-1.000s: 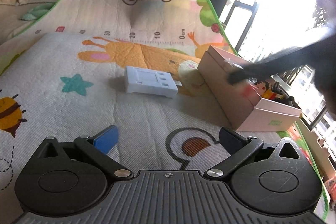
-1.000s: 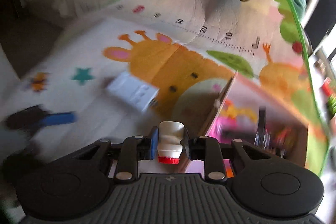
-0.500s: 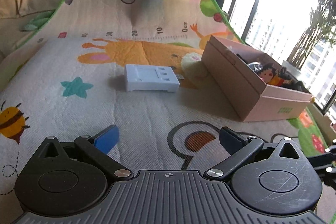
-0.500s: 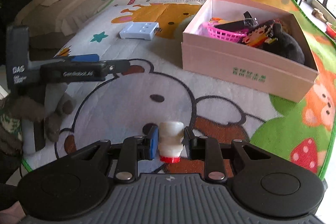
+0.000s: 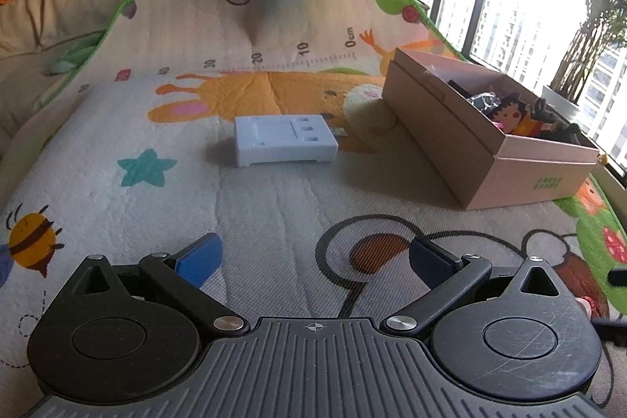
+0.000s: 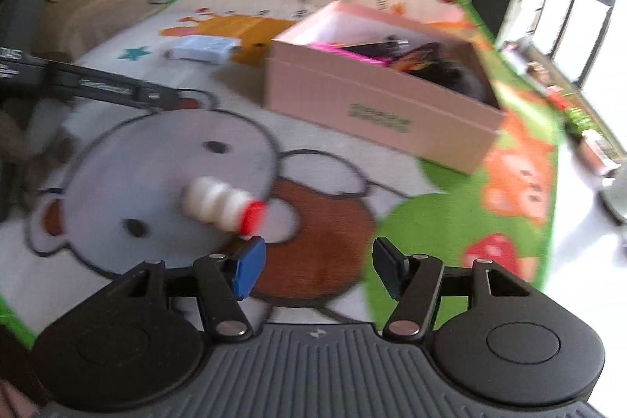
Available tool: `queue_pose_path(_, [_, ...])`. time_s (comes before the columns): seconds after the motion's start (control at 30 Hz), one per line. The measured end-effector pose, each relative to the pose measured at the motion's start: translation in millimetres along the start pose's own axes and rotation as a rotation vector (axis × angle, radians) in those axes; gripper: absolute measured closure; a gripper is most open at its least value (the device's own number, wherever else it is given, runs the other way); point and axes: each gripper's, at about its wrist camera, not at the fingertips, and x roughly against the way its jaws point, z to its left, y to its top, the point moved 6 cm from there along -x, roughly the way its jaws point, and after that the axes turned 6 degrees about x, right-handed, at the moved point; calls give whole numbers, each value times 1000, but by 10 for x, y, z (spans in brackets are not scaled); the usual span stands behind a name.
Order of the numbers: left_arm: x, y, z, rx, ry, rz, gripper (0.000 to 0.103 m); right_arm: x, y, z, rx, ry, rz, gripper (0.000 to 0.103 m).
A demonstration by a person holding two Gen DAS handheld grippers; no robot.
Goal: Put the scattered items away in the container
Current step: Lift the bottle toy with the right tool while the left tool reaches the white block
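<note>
Freed since a moment ago, the small white bottle point(image 6: 221, 204) lies on the mat point(image 6: 333, 261); right gripper point(image 6: 313, 267) opening, left gripper point(image 5: 311, 259) released.

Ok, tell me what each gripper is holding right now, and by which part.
Nothing. The left gripper is open and empty. The right gripper is opening, with the small white bottle with a red cap lying loose on the play mat.

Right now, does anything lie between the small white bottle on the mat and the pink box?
Nothing visible does. The bottle lies on bare mat, apart from the box, with only printed cartoon pattern between them.
</note>
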Motion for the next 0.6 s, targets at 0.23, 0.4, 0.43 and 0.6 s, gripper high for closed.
queue_pose_path(0.23, [2,0,-1,-4,3,1,0,177,81,70,-124,152,-92,42])
queue_pose_path(0.4, [3,-1,-2,-2,3,0,0,178,140,345,-130,226,-110,37])
queue_pose_path(0.43, [3,-1,-3,-2,3,0,0,150,147,393,-134,229,-98,37])
queue_pose_path(0.6, [7,-1,0,-3,4,0,0,27,157,546,-156,233,-54,37])
